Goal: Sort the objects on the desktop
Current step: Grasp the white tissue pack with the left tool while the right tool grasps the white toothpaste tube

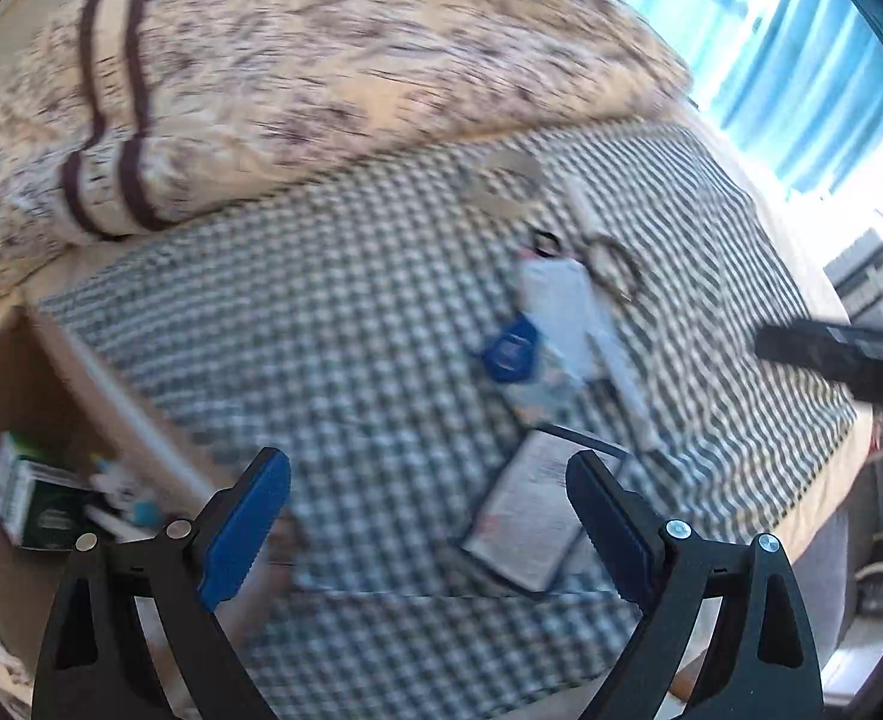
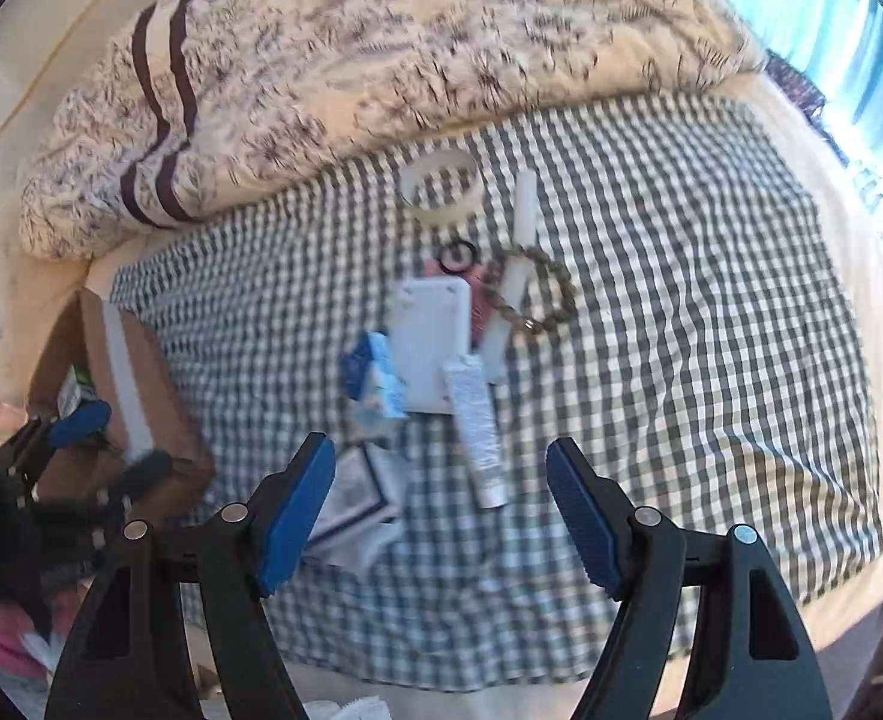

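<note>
While both grippers, left (image 1: 429, 516) and right (image 2: 441, 504), gape empty, the crowded pile at centre risks a double grab; the tube (image 2: 480, 426) overlaps the white box (image 2: 429, 336).

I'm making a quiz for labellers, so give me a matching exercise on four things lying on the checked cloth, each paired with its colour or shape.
Things:
1. tape roll
2. tube
3. braided cord
4. flat box

Descriptions:
A. white rectangle
B. tan twisted loop
C. pale open ring
D. long, silvery white, narrow

Pairs: 1-C, 2-D, 3-B, 4-A
</note>
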The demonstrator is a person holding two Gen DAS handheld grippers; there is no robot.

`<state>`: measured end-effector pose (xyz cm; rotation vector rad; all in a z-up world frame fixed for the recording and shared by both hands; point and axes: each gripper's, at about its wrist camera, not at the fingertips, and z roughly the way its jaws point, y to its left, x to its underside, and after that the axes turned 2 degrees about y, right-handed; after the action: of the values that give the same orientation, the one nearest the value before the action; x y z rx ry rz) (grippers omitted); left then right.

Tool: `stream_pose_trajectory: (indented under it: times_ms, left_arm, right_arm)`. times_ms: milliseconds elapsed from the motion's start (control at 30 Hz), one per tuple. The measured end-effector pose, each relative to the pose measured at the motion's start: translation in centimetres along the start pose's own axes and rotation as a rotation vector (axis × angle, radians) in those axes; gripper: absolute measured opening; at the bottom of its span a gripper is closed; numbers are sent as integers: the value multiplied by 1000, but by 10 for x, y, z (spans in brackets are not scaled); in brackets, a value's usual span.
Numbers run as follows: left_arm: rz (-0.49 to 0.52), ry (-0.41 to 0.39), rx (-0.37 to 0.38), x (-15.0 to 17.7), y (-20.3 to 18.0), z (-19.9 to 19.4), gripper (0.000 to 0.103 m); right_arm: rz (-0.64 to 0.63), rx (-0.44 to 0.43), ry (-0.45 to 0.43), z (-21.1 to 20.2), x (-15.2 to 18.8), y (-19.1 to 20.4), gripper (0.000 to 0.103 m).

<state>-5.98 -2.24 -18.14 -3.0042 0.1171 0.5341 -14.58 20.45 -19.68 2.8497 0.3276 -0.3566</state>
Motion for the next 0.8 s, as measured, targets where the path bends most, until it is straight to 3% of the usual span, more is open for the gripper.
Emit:
stream_pose_trajectory:
  times_ms: [267,433,533,800]
  left_arm:
    - [-32,66,-30,23,-52,61,96]
    - [27,84,-79,28,-67,88,96]
    - [48,88,-72,28,-70,100,96]
    - [121,127,-73,36,-93,124,97]
  right_arm:
    - [-140,-34,141,74,-13,-24,73]
    - [-198,-48,212,121,-9,-19,73]
    - [-179,-46,256,146,-8,-21,73]
    - [-220,-5,283,173,-3,-15,73]
